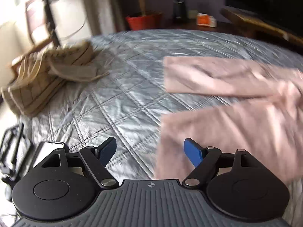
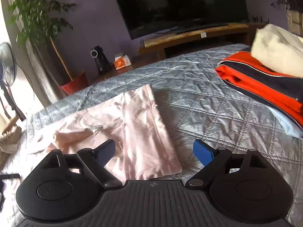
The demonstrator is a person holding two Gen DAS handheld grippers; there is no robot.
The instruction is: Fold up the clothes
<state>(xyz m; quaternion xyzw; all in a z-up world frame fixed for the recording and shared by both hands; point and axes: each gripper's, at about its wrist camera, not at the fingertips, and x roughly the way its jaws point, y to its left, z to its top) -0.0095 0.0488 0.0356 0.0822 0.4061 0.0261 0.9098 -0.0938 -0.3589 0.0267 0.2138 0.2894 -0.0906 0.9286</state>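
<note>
Pale pink trousers (image 1: pixel 236 124) lie spread on the grey quilted bed (image 1: pixel 117 102), their two legs reaching in from the right of the left wrist view. My left gripper (image 1: pixel 149 152) hovers open over the hem of the nearer leg, nothing between its blue pads. In the right wrist view the pink trousers (image 2: pixel 144 130) show their waistband end, flat on the quilt. My right gripper (image 2: pixel 154 154) hangs open just above that end, with cloth under it but not pinched.
A beige knitted garment (image 1: pixel 51 75) lies heaped at the bed's far left. An orange and navy jacket (image 2: pixel 263 87) with a cream cloth (image 2: pixel 278 51) on top sits at the right. A television (image 2: pixel 180 5), plant (image 2: pixel 37 13) and fan (image 2: pixel 7 64) stand beyond the bed.
</note>
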